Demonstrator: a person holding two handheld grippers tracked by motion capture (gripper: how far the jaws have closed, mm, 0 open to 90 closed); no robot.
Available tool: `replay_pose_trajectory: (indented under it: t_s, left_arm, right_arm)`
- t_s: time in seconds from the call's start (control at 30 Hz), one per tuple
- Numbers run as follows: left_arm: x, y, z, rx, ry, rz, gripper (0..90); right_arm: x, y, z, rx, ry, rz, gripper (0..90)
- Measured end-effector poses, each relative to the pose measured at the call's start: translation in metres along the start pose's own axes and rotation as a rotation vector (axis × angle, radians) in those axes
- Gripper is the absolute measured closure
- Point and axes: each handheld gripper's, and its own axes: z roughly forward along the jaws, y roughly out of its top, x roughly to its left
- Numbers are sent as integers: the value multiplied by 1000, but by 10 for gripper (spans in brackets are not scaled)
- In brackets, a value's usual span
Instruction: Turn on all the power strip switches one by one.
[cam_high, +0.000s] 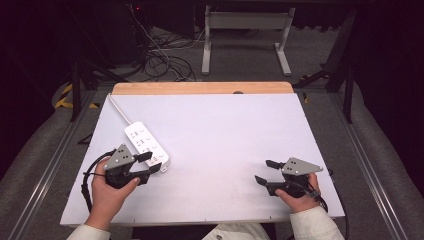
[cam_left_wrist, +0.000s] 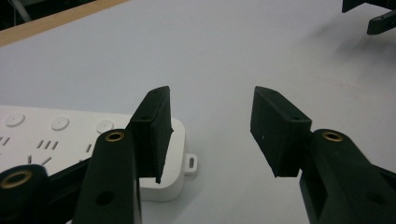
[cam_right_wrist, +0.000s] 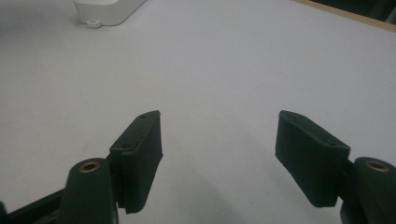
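The white table (cam_high: 225, 150) carries a white power strip (cam_high: 146, 145) at its left (cord trailing to the far edge). The left gripper (cam_high: 151, 165), jaws wide and empty, sits touching its near end; the right gripper (cam_high: 264, 171), also wide, waits well apart. To grip well, I'd centre the 2 left jaws across the strip's end before closing.

The high view looks forward and down over the whole worktop (cam_high: 225, 130). Each tool's camera skims low across it; all three share the power strip (cam_high: 146, 145).

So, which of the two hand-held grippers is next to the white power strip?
The left hand-held gripper: its open jaws are at the end of the power strip. The right one is far across the table.
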Motion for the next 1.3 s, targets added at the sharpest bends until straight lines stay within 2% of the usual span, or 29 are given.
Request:
replay_pose_trajectory:
  t_s: [0.13,0.17,0.2,0.3,0.43,0.53,0.57,0.6,0.63,0.67,0.77,0.83,0.9,0.93,0.97,1.3]
  left_arm:
    - [2,4,4,7,-9,-5,524]
    - [3,6,6,11,-5,5,533]
    - [3,7,7,14,-16,-6,540]
    - [4,8,8,22,-27,-6,573]
    - [8,9,11,37,-46,-27,678]
    - [11,9,12,48,-57,-44,796]
    - [13,10,13,60,-61,-41,796]
    - [16,11,14,84,-66,-36,890]
    - [16,11,14,84,-66,-36,897]
    - [18,12,16,89,-68,-60,898]
    - [25,15,20,108,-63,-57,899]
    - [29,16,23,123,-66,-76,899]
    - [32,17,25,126,-54,-68,899]
    - [34,16,30,136,-63,-95,899]
    - [35,16,31,142,-61,-100,899]
    - [44,13,47,183,-54,-108,900]
  right_arm:
    - [0,0,0,0,1,-1,325]
    - [0,0,0,0,3,0,324]
    - [0,0,0,0,4,0,325]
    - [0,0,0,1,3,-3,324]
    - [0,0,0,-1,1,-3,324]
    - [0,0,0,-2,-4,-6,324]
    - [0,0,0,-3,-5,-7,324]
    - [0,0,0,-2,-4,-6,324]
    - [0,0,0,-2,-4,-6,324]
    - [0,0,0,-2,-2,-6,324]
    - [0,0,1,-3,1,-5,323]
    - [0,0,1,-1,2,-3,323]
    - [0,-1,1,1,2,-3,322]
    - [-1,-1,1,1,3,-2,321]
    - [-1,-1,1,1,3,-2,321]
    - [-1,-1,2,5,7,0,320]
